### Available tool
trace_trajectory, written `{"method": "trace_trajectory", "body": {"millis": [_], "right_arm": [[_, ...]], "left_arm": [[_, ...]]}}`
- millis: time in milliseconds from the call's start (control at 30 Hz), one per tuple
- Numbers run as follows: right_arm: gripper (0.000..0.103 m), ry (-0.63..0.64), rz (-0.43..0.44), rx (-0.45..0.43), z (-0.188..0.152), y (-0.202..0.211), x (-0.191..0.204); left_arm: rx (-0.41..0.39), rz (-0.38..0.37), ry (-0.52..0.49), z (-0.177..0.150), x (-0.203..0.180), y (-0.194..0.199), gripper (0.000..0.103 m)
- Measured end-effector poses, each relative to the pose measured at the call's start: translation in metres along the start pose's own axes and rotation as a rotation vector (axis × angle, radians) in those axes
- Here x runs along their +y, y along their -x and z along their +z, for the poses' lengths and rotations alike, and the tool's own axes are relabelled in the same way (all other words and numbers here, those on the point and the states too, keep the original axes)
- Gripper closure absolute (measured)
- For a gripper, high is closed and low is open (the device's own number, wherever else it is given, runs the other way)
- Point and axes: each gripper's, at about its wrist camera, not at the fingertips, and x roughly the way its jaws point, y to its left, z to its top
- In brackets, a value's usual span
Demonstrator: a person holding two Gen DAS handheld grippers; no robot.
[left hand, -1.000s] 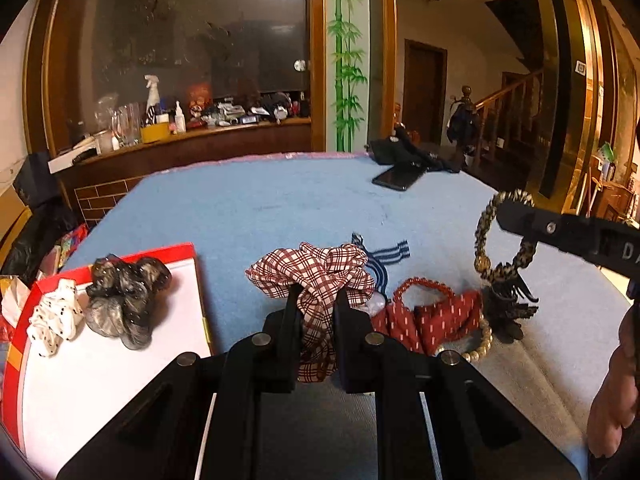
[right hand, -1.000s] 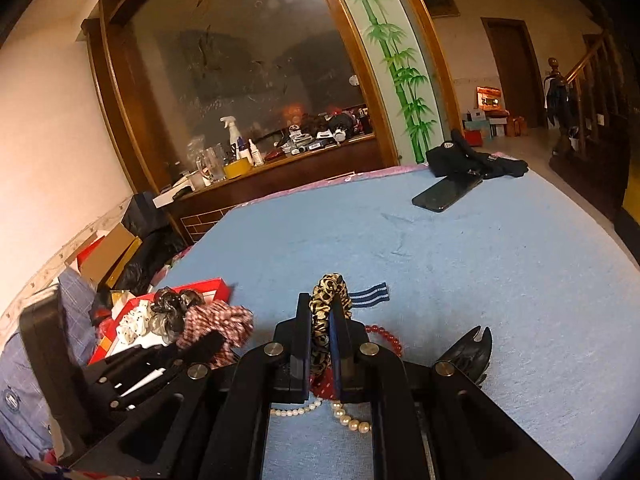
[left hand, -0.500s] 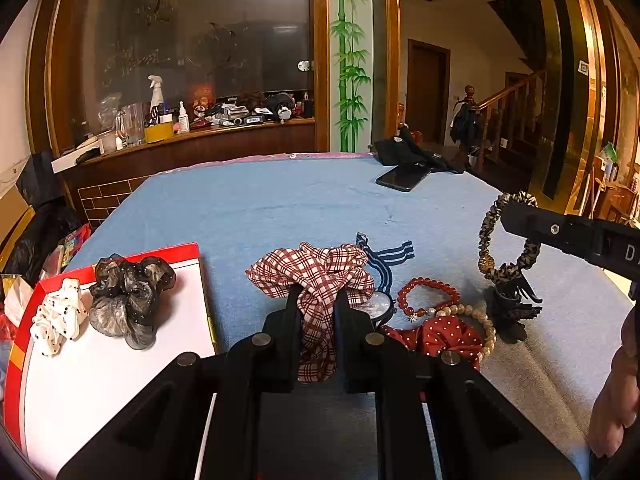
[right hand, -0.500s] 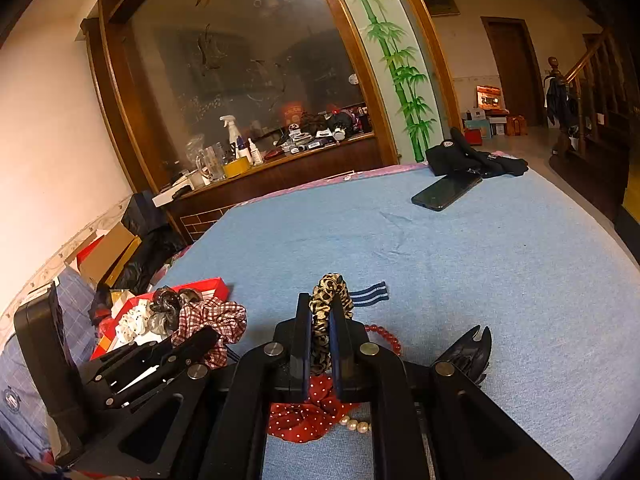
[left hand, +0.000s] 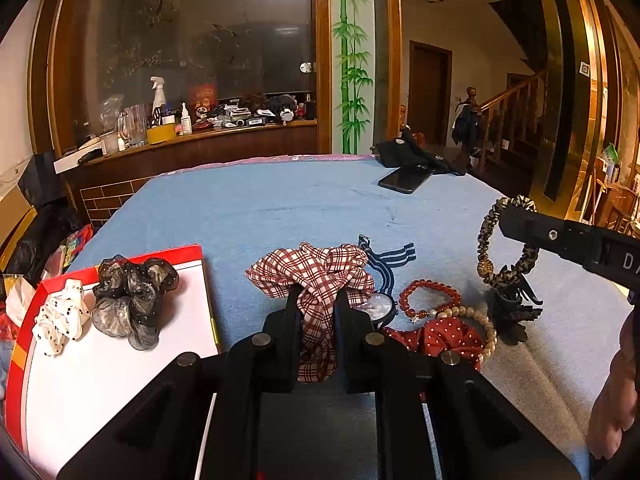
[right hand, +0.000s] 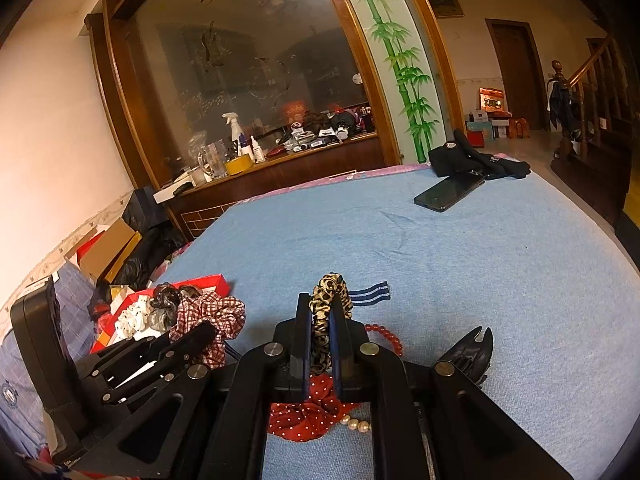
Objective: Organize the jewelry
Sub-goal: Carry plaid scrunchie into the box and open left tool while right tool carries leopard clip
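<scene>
My left gripper (left hand: 316, 300) is shut on a red plaid scrunchie (left hand: 316, 268), held just above the blue cloth right of the tray. To the right, my right gripper (right hand: 323, 312) is shut on a leopard-print scrunchie (right hand: 330, 292), which hangs as a loop (left hand: 490, 248) over the pile. Below lie a red bead bracelet (left hand: 430, 300), a pearl bracelet (left hand: 480, 324), a red polka-dot scrunchie (left hand: 440, 340), a black claw clip (left hand: 514, 312) and a navy striped hair tie (left hand: 388, 260). The white tray with a red rim (left hand: 160, 256) holds a black sheer scrunchie (left hand: 132, 296) and a white dotted scrunchie (left hand: 60, 316).
A dark phone (right hand: 448, 190) and a black cloth bundle (right hand: 472, 160) lie at the table's far right. A cluttered wooden ledge (left hand: 200, 136) runs behind the table. Boxes and bags (right hand: 112, 248) stand on the floor at the left. A person's hand (left hand: 616, 392) shows at the right edge.
The red polka-dot scrunchie has dropped flat onto the cloth nearer to me, uncovering the red bead bracelet. Both grippers keep their place and their grip.
</scene>
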Motion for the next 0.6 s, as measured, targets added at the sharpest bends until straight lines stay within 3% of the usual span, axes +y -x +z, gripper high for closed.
{"method": "trace_trajectory", "body": {"millis": [133, 367, 600], "right_arm": [[0.094, 0.000, -0.019, 0.015, 0.001, -0.003, 0.003], [0.094, -0.077, 0.026, -0.010, -0.012, 0.029, 0.016], [0.094, -0.044, 0.046, 0.019, -0.025, 0.047, 0.043]], "left_arm": [[-0.007, 0.010, -0.003, 0.000, 0.000, 0.003, 0.090], [-0.013, 0.030, 0.033, 0.000, 0.009, 0.015, 0.090], [-0.047, 0.076, 0.047, -0.009, 0.028, 0.049, 0.090]]}}
